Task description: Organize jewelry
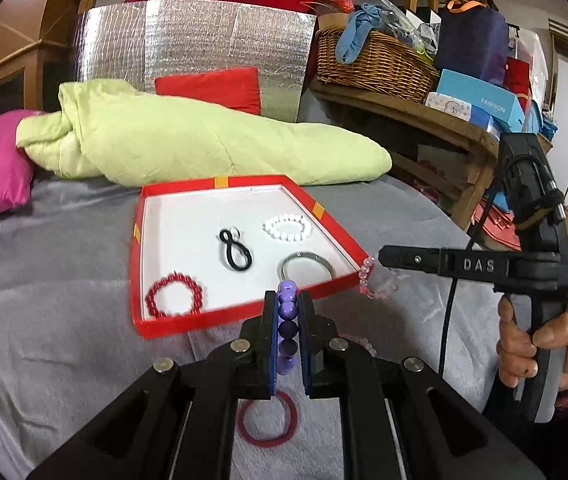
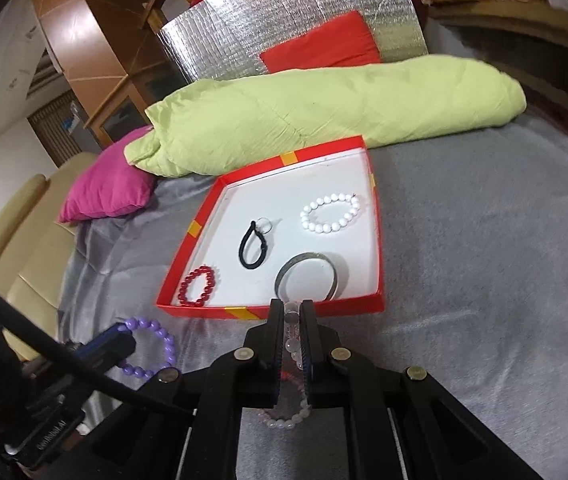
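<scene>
While the red tray [image 2: 376,304] sits on the grey blanket [image 2: 484,264] with its near edge just ahead of both tools, each gripper is clamped on a bead bracelet held clear of the blanket. The left gripper [image 1: 288,312] has its jaws pressed together on a purple bead bracelet [image 1: 287,320], whose loop runs edge-on along the fingers, so its long axis points toward the tray's near edge; the right wrist view shows the rest of the loop [image 2: 152,346] hanging free beyond the blue pads. The right gripper [image 2: 293,320] is likewise closed on a pale pink bead bracelet [image 2: 290,412], a few beads pinched between the pads and the loop drooping below them. Both bracelets look light and limp, probably strung on elastic: they should sag and swing, and round glossy beads may roll or slip between flat pads, so a hold across two or three beads seems safer than one on a single bead. Inside the tray lie a red bead bracelet [image 1: 174,296] at the near left corner, a black cord loop [image 1: 236,250] in the middle, a white bead bracelet [image 1: 288,229] toward the far right, and a metal bangle [image 1: 306,266] by the near right edge. A dark red ring [image 1: 267,416] is on the blanket, outside the tray.
</scene>
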Tool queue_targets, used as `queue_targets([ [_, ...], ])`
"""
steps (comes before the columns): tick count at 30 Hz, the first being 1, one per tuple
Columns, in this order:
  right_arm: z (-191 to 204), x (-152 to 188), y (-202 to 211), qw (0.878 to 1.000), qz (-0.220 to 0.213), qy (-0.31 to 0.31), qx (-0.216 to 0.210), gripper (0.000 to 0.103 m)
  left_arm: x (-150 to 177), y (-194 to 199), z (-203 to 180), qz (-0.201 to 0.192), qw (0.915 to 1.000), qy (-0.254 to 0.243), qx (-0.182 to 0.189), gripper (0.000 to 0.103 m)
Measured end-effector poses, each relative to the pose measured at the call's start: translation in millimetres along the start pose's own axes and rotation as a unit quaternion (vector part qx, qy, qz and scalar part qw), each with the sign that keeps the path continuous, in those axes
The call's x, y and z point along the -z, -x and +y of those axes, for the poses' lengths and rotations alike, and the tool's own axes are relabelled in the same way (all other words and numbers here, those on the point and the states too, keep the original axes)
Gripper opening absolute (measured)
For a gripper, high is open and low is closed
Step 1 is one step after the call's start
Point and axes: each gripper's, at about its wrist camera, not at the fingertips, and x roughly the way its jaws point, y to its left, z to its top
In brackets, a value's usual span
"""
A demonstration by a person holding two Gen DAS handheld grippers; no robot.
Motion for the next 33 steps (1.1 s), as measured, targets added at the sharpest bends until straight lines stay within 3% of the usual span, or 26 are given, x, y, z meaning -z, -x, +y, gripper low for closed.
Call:
queue_targets([
  [7,12.3,-15.6,6.8,0.997,-0.027,0.05,0.059,0.009,-34.6,-8.3,4.2,-0.02,0.9996,-0.015,-0.012,0.01],
  [16,16.7,-34.6,-0.8,0.994,-0.035,0.07,0.082,0.009,-69.9,-28.6,11.0,-0.038,0.9988,-0.014,-0.029,0.01],
  [25,10.9,-67.1,-33.8,0.995,-0.017,0.062,0.072,0.009,-85.7,-58.3,33.3,-0.036,0.9978,0.003,-0.056,0.01],
  [33,3.2,-100.6,-76.2,0.998,0.014,0.035,0.04,0.009,-84.2,-85.8,64.4,-0.006,0.9971,0.023,-0.072,0.01],
])
